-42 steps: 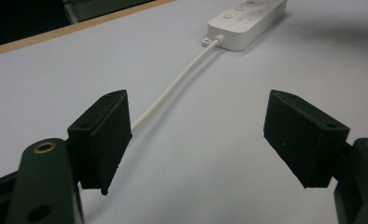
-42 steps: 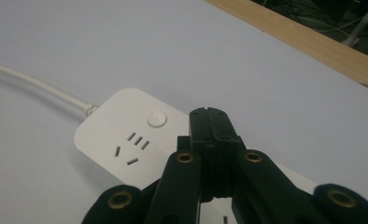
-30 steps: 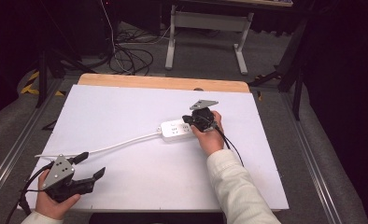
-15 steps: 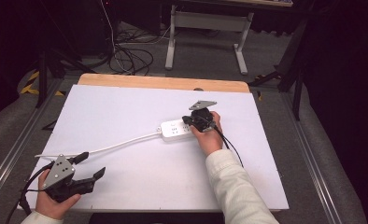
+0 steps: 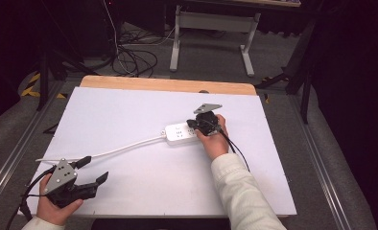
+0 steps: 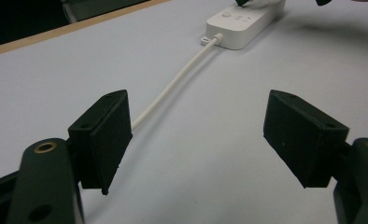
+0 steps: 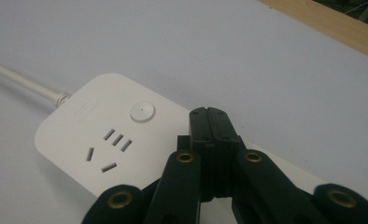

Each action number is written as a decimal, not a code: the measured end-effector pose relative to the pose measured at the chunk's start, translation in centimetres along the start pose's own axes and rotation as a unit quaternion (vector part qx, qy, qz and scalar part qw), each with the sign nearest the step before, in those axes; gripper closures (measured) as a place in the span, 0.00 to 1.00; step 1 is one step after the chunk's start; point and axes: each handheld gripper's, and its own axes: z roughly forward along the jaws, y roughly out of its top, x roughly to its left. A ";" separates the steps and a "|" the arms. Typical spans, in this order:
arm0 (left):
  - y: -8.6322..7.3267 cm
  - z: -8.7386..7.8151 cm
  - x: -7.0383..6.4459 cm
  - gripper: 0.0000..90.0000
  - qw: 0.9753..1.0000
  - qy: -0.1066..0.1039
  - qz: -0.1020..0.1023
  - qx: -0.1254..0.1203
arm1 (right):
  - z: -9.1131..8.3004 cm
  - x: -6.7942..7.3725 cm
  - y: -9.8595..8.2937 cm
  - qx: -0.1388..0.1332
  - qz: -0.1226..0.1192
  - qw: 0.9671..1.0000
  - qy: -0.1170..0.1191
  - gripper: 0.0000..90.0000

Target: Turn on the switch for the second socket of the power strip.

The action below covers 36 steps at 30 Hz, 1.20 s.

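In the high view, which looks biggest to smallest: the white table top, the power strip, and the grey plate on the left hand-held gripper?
1. White table top
2. Power strip
3. Grey plate; it sits nearer the camera, so the last two are unsure.

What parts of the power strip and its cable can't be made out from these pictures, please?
- Right gripper view: the right gripper, jaws closed together, covers the power strip behind its first socket; contact can't be told.
- High view: the strip's far end lies under the right hand.
- Left gripper view: the cable disappears behind the open left gripper's jaw; its plug end is hidden.
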 end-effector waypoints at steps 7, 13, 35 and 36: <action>0.0 0.0 0.0 0.27 1.000 -0.001 0.002 0.002 | 0.0 0.1 0.0 0.002 -0.001 1.000 -0.005 1.00; 0.0 0.0 -0.1 0.27 1.000 0.000 0.000 -0.001 | 0.1 0.6 0.0 0.008 -0.011 1.000 -0.019 1.00; 0.1 0.0 -0.1 0.27 1.000 -0.003 0.005 0.002 | 0.2 0.6 0.1 0.017 0.015 0.999 -0.023 1.00; 0.1 0.0 -0.1 0.27 1.000 -0.003 0.006 0.002 | 0.2 0.7 0.2 0.019 0.014 0.999 -0.023 1.00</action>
